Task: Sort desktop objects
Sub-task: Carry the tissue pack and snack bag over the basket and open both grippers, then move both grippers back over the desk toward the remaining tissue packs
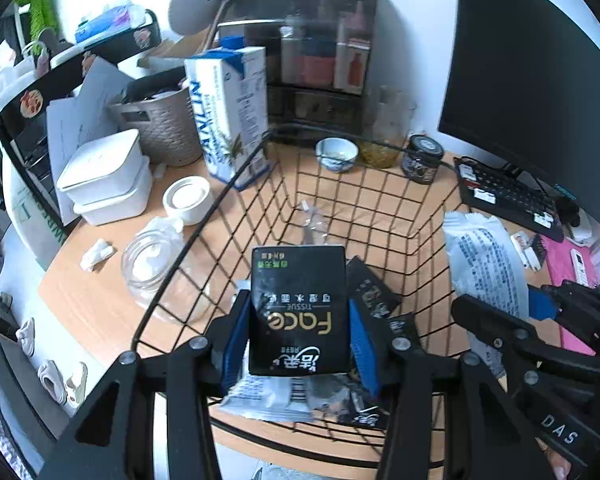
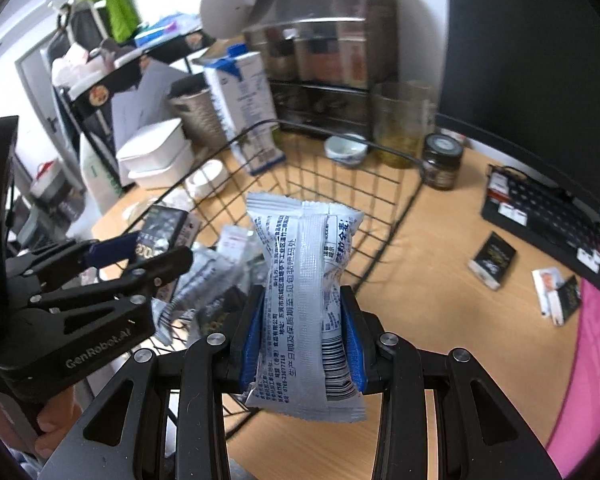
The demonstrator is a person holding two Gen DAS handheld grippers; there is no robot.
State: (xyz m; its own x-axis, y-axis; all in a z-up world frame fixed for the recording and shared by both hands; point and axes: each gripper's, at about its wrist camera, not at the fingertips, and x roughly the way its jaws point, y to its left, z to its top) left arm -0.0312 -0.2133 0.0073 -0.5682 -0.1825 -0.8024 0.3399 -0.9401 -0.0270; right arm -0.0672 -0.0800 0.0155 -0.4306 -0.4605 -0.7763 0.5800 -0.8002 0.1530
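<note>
Left gripper (image 1: 299, 320) above the wire basket (image 1: 380, 184), blue fingers (image 1: 236, 340) pinching a black Face tissue pack (image 1: 299, 308) over packets already lying inside. Right gripper (image 2: 303, 336) at the basket's near right edge, fingers clamped on a silvery snack packet (image 2: 304, 280), squeezed at the waist. Small black box (image 2: 492, 260) lying on the counter (image 2: 420, 272) near the keyboard (image 2: 540, 216).

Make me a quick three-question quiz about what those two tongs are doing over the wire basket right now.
1. True or false: the left tongs are empty.
2. What do the right tongs grip? A) the dark jar B) the white snack packet C) the milk carton
3. Fill in: the black tissue pack hangs over the wire ____.

Key: 1 false, they clamp the black tissue pack; 2 B; 3 basket.
</note>
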